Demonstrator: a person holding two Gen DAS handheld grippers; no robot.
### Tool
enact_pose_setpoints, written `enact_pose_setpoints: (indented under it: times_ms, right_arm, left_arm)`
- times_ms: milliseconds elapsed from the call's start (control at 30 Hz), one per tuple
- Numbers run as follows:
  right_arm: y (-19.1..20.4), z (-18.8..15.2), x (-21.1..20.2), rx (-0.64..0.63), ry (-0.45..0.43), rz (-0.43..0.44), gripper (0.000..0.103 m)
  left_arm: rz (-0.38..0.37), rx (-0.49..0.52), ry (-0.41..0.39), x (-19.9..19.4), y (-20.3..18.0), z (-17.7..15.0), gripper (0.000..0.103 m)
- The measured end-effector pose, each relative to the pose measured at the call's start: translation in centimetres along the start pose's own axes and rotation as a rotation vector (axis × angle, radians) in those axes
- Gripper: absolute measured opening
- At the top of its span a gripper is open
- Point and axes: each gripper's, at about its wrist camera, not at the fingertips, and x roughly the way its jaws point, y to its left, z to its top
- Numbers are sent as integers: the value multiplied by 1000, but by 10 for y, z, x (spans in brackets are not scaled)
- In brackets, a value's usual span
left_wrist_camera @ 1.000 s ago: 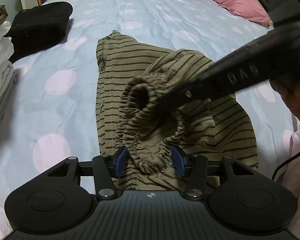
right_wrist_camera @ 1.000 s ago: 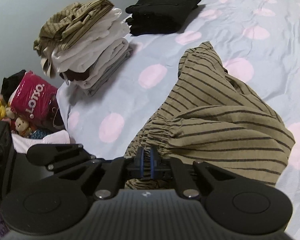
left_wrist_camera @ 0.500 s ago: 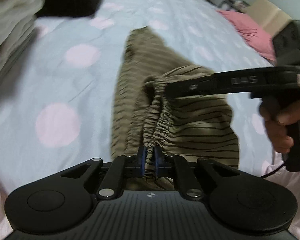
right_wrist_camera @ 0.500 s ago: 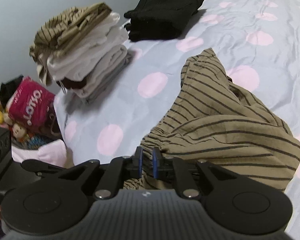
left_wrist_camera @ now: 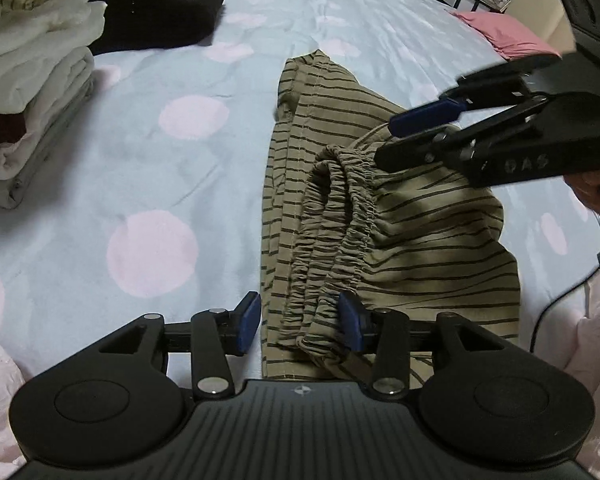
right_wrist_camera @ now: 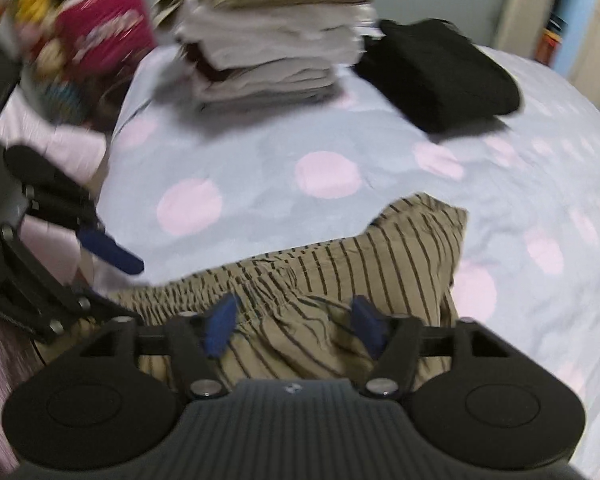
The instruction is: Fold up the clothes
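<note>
Striped trousers (left_wrist_camera: 400, 216) lie folded over on the polka-dot bed (left_wrist_camera: 172, 168), waistband (left_wrist_camera: 340, 248) bunched toward the near edge. Left gripper (left_wrist_camera: 298, 318) straddles the waistband with jaws spread, holding nothing; right gripper (right_wrist_camera: 292, 320) hovers over the fabric, jaws likewise apart. Smoothing the gathered elastic flat before the next fold would probably keep it neat beside the far-left stack of folded clothes (left_wrist_camera: 28, 92).

On the side of my right claw (left_wrist_camera: 412, 136), seen from my left one, pale raised letters read roughly "DAS", though I can't be sure of them. The print on the pink bag (right_wrist_camera: 104, 32) is too blurred to read.
</note>
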Motion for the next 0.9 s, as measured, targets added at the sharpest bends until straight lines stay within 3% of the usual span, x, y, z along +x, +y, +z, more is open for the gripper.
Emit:
enact_pose_setpoints:
  times_ms: [167,200,233,333,400,567,700,767,833,900]
  right_arm:
    - [-7,3,24,-13,10,96,67]
    - [-6,3,30,-13,25,110,60]
    - [-6,2,35,-13,43,121,42]
    - [-8,-3,41,6,70,139,28]
    - [-12,-3,35,39,52,148,23]
    - [-15,12,15,67,-46,163,23]
    - [-5,16,35,46,-9,143,23]
    - [-4,11,46,70,3,130,26]
    - [-6,8,49,109,1,112,38]
    - [-11,7,41,143,-15,113,39]
  left_arm:
    - [-2,0,21,7,-3,3,41]
    - [-5,3,31,9,-4,4,40]
    - [-6,7,39,10,-6,5,38]
    - [-7,16,56,13,-8,5,31]
    - [-10,12,59,13,-7,5,27]
    - [-35,-7,36,5,-4,10,15]
    - [-26,-29,24,-3,0,11,13]
    - [-16,-44,41,0,3,12,13]
    - [2,-40,61,5,2,11,13]
    - [26,-36,76,10,1,12,13]
